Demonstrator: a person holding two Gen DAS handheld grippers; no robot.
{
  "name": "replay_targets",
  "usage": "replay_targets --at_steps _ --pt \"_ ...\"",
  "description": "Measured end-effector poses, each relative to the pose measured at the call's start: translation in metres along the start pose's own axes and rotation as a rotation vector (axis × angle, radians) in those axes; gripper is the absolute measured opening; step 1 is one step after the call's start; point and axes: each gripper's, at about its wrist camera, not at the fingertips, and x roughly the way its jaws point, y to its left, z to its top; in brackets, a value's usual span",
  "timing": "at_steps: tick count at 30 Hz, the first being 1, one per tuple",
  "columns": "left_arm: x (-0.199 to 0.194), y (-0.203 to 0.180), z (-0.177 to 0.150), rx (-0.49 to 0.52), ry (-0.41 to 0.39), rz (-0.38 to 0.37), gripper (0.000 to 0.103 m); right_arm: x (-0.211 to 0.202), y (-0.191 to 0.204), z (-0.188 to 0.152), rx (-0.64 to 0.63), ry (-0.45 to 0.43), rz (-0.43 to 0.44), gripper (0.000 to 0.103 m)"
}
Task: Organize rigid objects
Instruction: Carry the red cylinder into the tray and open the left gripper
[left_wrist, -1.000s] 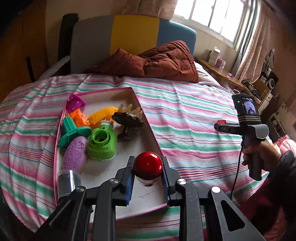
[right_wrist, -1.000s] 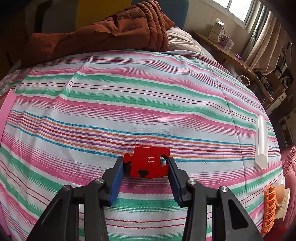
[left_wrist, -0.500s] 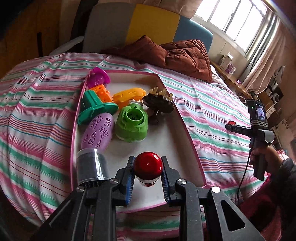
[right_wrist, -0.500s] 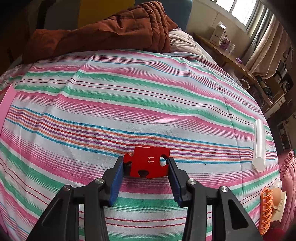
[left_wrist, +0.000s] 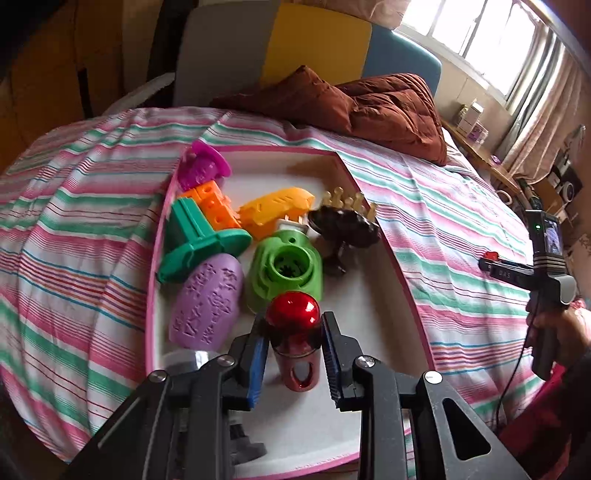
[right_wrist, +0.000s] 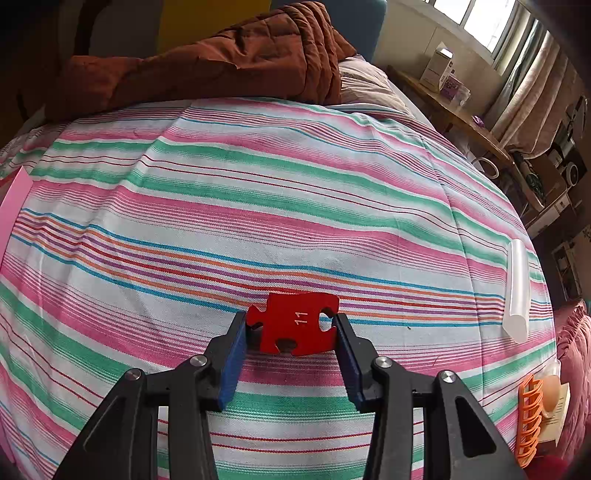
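Striped-sheet bed (right_wrist: 280, 192) bearing pink-rimmed tray (left_wrist: 373, 210), brown quilt (left_wrist: 388, 107), clear tube (right_wrist: 518, 288), orange clip (right_wrist: 530, 421).

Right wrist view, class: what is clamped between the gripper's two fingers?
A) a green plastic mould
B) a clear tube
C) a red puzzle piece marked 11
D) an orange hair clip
C: the right gripper is shut on the red puzzle piece, whose white 11 shows, while the orange hair clip and clear tube lie apart on the striped bedsheet.

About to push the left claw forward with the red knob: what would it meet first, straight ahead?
Probably the green toy, right beyond the red knob held in the left claw over the tray. Depth is unclear.
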Motion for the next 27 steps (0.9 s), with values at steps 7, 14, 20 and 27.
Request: replay_targets --at_steps 7,14,20,27 --pt "-0.017 0.015 0.010 -0.042 -0.074 0.042 0.042 0.001 0.001 0.000 -0.006 -0.002 -0.006 0.046" --pt "-0.040 0.022 0.003 -0.048 -0.119 0.102 0.042 -0.001 0.003 -0.001 -0.013 -0.004 -0.011 0.046" --pt "-0.049 0.017 -0.011 -0.020 -0.121 0.123 0.044 -0.004 0.004 -0.001 -0.010 -0.002 0.015 0.046" --pt "-0.056 0.013 -0.017 -0.006 -0.133 0.151 0.044 -0.010 0.011 -0.003 -0.020 0.002 0.097 0.046"
